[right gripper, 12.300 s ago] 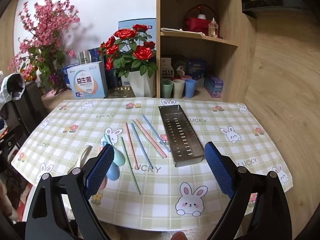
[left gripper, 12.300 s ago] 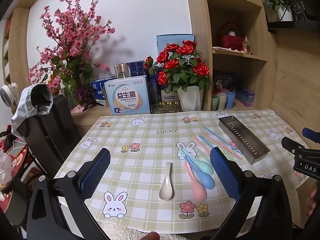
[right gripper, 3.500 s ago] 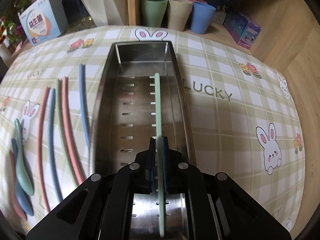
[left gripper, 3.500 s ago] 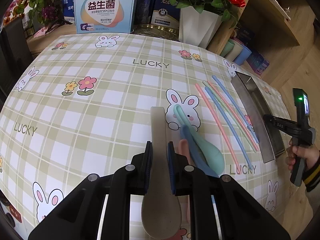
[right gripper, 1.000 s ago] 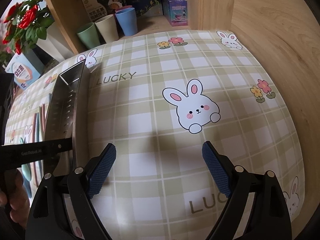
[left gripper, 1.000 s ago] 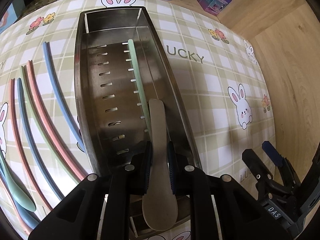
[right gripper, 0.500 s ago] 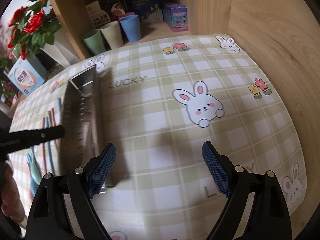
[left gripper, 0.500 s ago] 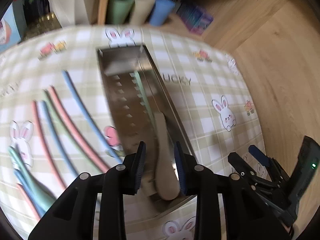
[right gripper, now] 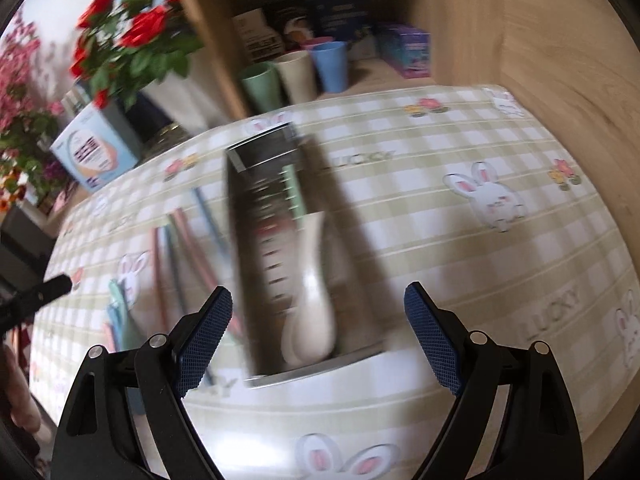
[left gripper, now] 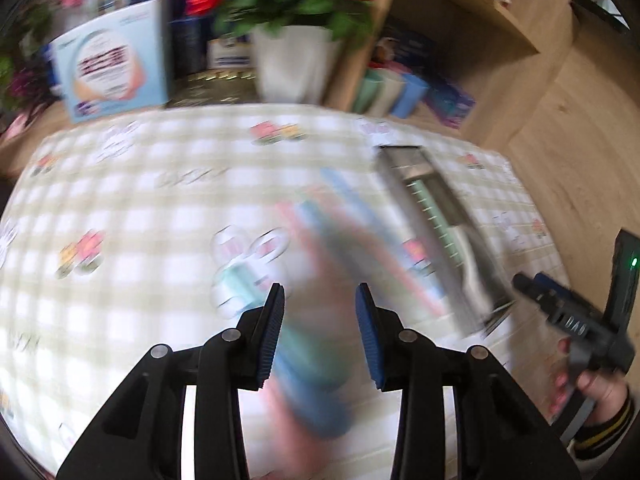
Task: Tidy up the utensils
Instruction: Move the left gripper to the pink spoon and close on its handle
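Utensils are split between two places on the bench [right gripper: 460, 240], which is covered by a green-and-white checked cloth printed with rabbits and flowers. In the perforated steel tray [right gripper: 240, 248] a cream spoon [right gripper: 310, 304] is seen lying lengthwise with its bowl toward the tray's near end, and a pale green chopstick [right gripper: 294, 192] is laid along the tray's right wall toward the far end. On the cloth just left of the tray the remaining chopsticks [right gripper: 188, 240] — pink, blue and green — are spread side by side, and the other spoons [left gripper: 304, 360] are gathered nearer the bench's near edge; their count cannot be told through the blur.

"LUCKY" is printed on the cloth to the right of the tray's far end [right gripper: 368, 158] and again near the right near corner. The lettering on the blue-and-white box [left gripper: 116, 68] past the far edge is too smeared to be read, as are the labels on the shelf boxes behind the three cups [right gripper: 298, 74].

The left gripper [left gripper: 320, 340] has just been opening; its pads are parted with nothing pinched, and the blurred spoons are seen below and beyond them. The right gripper [right gripper: 318, 340] is held spread wide and empty over the tray's near end — "DAS" can be made out on its body in the left wrist view.
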